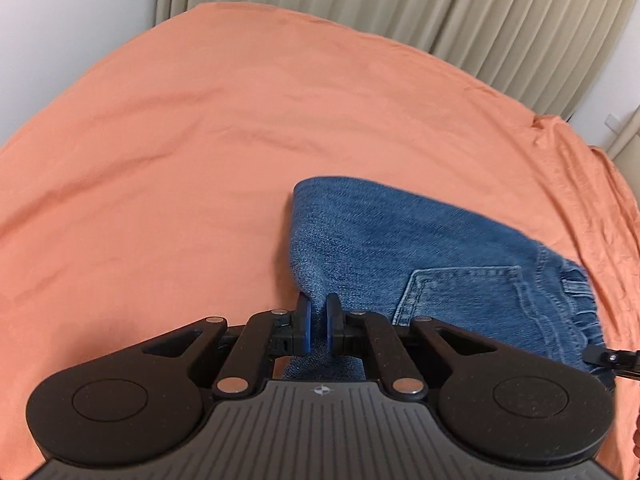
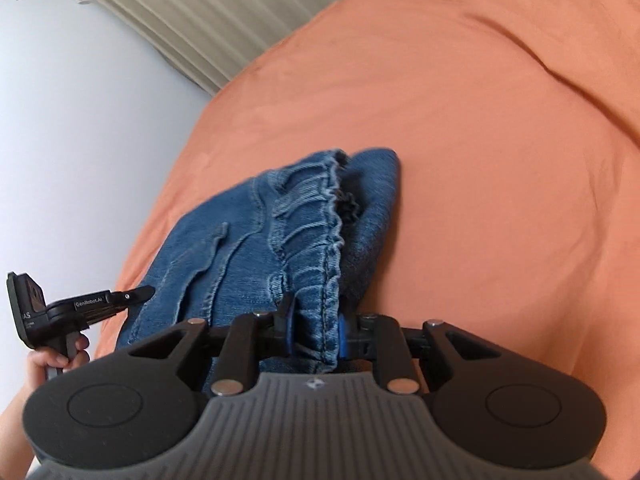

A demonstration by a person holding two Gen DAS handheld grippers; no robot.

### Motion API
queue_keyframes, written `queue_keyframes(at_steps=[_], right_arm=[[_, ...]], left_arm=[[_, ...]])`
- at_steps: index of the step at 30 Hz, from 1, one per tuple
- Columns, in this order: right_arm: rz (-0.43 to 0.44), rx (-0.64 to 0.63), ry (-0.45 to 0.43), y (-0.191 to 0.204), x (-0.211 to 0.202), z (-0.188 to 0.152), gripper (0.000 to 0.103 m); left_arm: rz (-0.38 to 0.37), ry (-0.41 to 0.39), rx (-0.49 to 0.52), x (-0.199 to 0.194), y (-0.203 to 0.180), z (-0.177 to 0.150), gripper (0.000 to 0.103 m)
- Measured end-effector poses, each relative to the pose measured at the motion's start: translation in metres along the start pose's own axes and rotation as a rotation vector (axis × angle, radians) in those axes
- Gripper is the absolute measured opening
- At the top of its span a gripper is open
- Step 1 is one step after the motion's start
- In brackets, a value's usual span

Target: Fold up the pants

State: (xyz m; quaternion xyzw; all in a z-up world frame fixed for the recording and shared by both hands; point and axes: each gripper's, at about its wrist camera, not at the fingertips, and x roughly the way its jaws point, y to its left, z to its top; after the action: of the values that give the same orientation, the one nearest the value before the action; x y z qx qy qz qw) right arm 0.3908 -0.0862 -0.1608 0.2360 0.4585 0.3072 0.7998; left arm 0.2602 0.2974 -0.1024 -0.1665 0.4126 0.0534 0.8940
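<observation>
Both the left gripper (image 1: 319, 322) and the right gripper (image 2: 314, 330) are pinching faded, elastic-waisted blue jeans (image 1: 400, 248) over a wrinkled orange bedsheet (image 1: 200, 140); pleated beige curtains (image 1: 440, 8) are hanging upper right.

left claw (image 1: 319, 320): clamped on cloth | right claw (image 2: 314, 330): clamped on cloth | left hand (image 2: 56, 358): gripping handle

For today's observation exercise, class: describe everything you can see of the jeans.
The jeans are blue denim, seemingly folded into a thick bundle, with paler stitched seams, a patch pocket and a gathered, ruffled waistband. They lie on the orange sheet, partly lifted at the near side. The left gripper is shut on a plain corner; the right gripper is shut on the waistband end. Nothing else touches them.
</observation>
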Motion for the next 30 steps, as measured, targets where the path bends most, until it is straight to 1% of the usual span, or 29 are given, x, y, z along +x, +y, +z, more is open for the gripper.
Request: queue_keyframes(at_steps=[2,3,4,5,6,7,8,9,10,11,12,13,14,15,16,17,18,19,20,22,24,25,26,27,30], right_arm=[[0.000,0.014,-0.002,-0.001,0.002,0.000,0.018],[-0.001,0.026,0.001,-0.001,0.002,0.001,0.022],[-0.003,0.039,0.002,0.001,0.004,0.003,0.024],[-0.006,0.062,-0.007,0.003,-0.002,0.005,0.029],[-0.006,0.062,-0.007,0.003,-0.002,0.005,0.033],[-0.033,0.049,-0.034,0.009,-0.014,0.004,0.034],[-0.033,0.049,-0.034,0.009,-0.014,0.004,0.037],[-0.047,0.037,-0.052,0.013,-0.020,0.005,0.037],[-0.053,0.014,-0.086,0.023,-0.036,0.006,0.037],[-0.053,0.014,-0.086,0.023,-0.036,0.006,0.038],[-0.075,-0.048,-0.124,0.043,-0.057,0.004,0.039],[-0.096,-0.104,-0.145,0.058,-0.067,0.000,0.039],[-0.096,-0.104,-0.145,0.058,-0.067,0.000,0.041],[-0.136,-0.223,-0.194,0.089,-0.090,-0.011,0.046],[-0.136,-0.223,-0.194,0.089,-0.090,-0.011,0.048],[-0.156,-0.320,-0.237,0.117,-0.113,-0.028,0.053],[-0.156,-0.320,-0.237,0.117,-0.113,-0.028,0.057],[-0.162,-0.357,-0.251,0.129,-0.122,-0.036,0.058],[-0.166,-0.396,-0.263,0.139,-0.131,-0.045,0.061],[-0.185,-0.459,-0.292,0.159,-0.149,-0.065,0.068],[-0.207,-0.509,-0.312,0.175,-0.165,-0.085,0.075],[-0.206,-0.522,-0.318,0.181,-0.171,-0.095,0.077],[-0.182,-0.540,-0.321,0.190,-0.185,-0.115,0.080],[-0.182,-0.540,-0.321,0.190,-0.185,-0.115,0.080],[-0.210,-0.580,-0.325,0.198,-0.194,-0.144,0.080]], left_arm=[[0.022,-0.006,0.007,0.001,-0.005,-0.001,0.010],[0.038,-0.009,0.015,-0.001,-0.008,0.000,0.016],[0.055,-0.013,0.032,-0.003,-0.010,-0.001,0.019],[0.076,-0.020,0.055,-0.007,-0.014,-0.001,0.019],[0.103,-0.034,0.079,-0.013,-0.017,-0.002,0.022],[0.132,-0.057,0.103,-0.020,-0.020,-0.004,0.025],[0.159,-0.079,0.128,-0.027,-0.025,-0.005,0.027],[0.184,-0.096,0.153,-0.036,-0.030,-0.007,0.030],[0.207,-0.114,0.175,-0.045,-0.036,-0.008,0.030],[0.222,-0.133,0.196,-0.057,-0.043,-0.011,0.031],[0.228,-0.152,0.217,-0.070,-0.049,-0.013,0.035],[0.231,-0.177,0.235,-0.085,-0.057,-0.017,0.042],[0.232,-0.205,0.258,-0.099,-0.067,-0.021,0.046],[0.246,-0.229,0.288,-0.113,-0.078,-0.027,0.053],[0.272,-0.246,0.316,-0.125,-0.089,-0.033,0.055],[0.296,-0.261,0.347,-0.136,-0.102,-0.039,0.055],[0.307,-0.279,0.371,-0.148,-0.112,-0.047,0.056],[0.310,-0.297,0.384,-0.160,-0.120,-0.055,0.060],[0.308,-0.311,0.386,-0.172,-0.126,-0.062,0.062],[0.300,-0.332,0.366,-0.192,-0.138,-0.077,0.077],[0.335,-0.344,0.330,-0.207,-0.148,-0.091,0.080],[0.345,-0.345,0.323,-0.214,-0.153,-0.098,0.084],[0.354,-0.348,0.309,-0.219,-0.156,-0.105,0.086],[0.363,-0.350,0.290,-0.223,-0.159,-0.113,0.091],[0.357,-0.338,0.266,-0.231,-0.164,-0.135,0.091]])
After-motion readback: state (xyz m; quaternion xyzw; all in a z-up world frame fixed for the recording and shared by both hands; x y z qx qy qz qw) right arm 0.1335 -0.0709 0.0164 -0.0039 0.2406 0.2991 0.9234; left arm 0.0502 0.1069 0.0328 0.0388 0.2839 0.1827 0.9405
